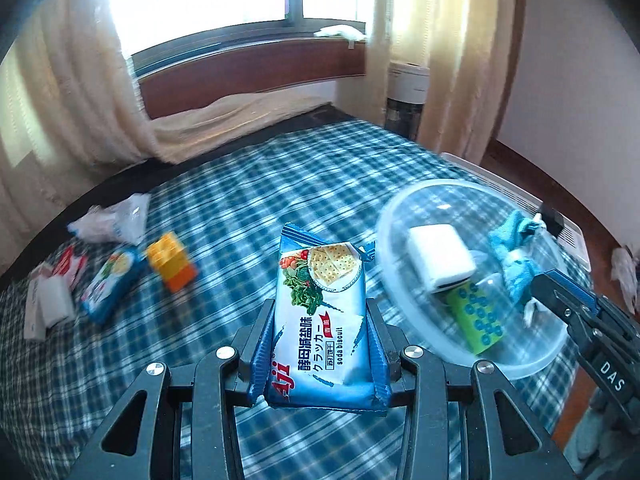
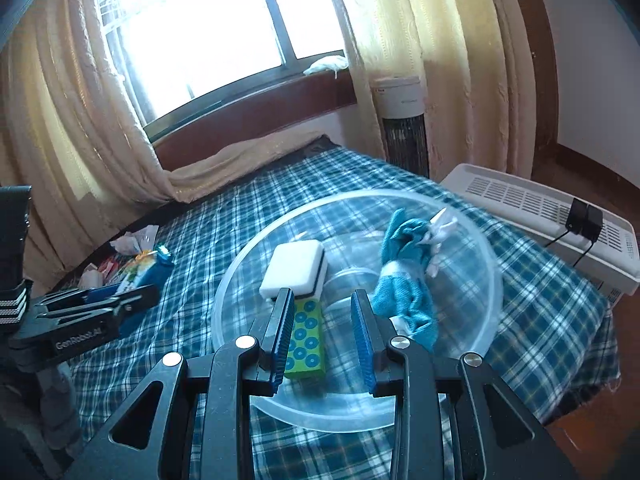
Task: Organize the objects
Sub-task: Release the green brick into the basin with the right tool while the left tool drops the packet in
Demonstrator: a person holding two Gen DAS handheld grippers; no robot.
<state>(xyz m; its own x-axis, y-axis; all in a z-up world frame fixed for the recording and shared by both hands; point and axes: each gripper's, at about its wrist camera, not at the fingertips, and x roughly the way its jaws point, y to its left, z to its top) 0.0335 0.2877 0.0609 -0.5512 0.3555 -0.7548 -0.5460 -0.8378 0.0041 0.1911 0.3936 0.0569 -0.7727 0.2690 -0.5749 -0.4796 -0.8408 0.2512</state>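
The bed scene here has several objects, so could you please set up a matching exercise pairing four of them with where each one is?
Things:
1. soda biscuit packet
2. white sponge
3. yellow and orange block
4. teal cloth

Places:
A. on the plaid bedcover, outside the bowl
B. right part of the clear bowl
C. between the left claw's fingers
D. in the bowl, against the green dotted box

Pairs: 1-C, 2-D, 3-A, 4-B
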